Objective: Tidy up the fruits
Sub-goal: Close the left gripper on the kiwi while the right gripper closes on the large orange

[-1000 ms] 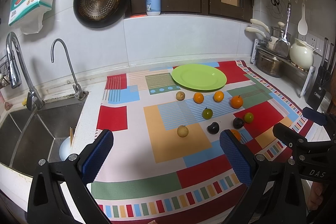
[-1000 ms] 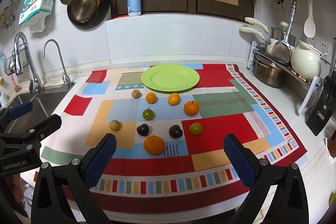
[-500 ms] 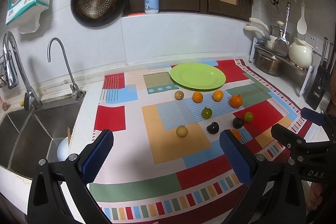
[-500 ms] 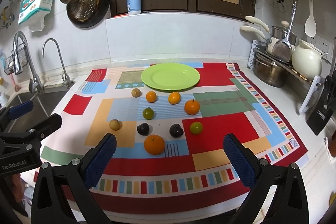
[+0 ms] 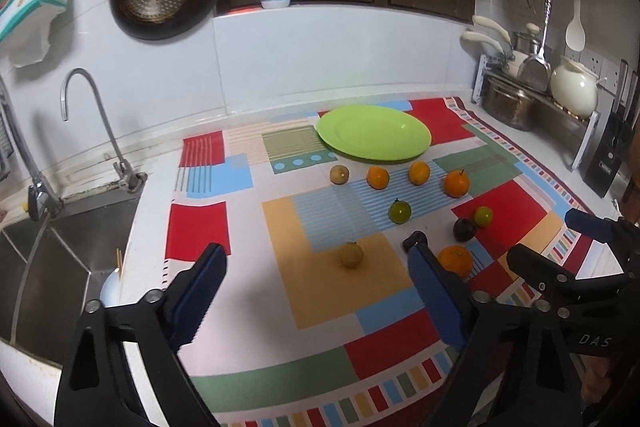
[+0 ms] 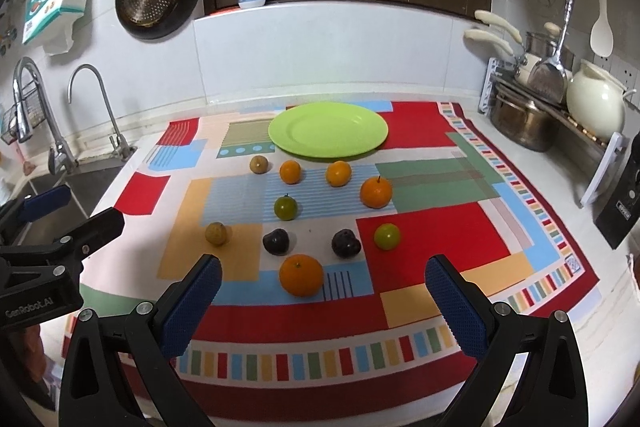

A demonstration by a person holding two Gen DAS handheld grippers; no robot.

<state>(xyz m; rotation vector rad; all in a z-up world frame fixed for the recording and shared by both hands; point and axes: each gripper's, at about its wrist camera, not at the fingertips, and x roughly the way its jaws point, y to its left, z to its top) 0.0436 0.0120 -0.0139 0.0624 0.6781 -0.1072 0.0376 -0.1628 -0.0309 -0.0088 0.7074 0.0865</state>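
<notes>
Both claws, left [image 5: 316, 291] and right [image 6: 322, 303], gape empty. The left view has crept nearer; the yellow fruit [image 5: 351, 255] sits at its 12 o'clock, probably next. The plate [image 6: 328, 131] is bare.

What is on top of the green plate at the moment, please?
Nothing: the green plate shows a bare face in both views. All ten fruits, such as the nearest orange, lie on the cloth in front of it. What lies under the plate is covered.

Both wrist views toward fruit cloth [image 5: 320, 307]
</notes>
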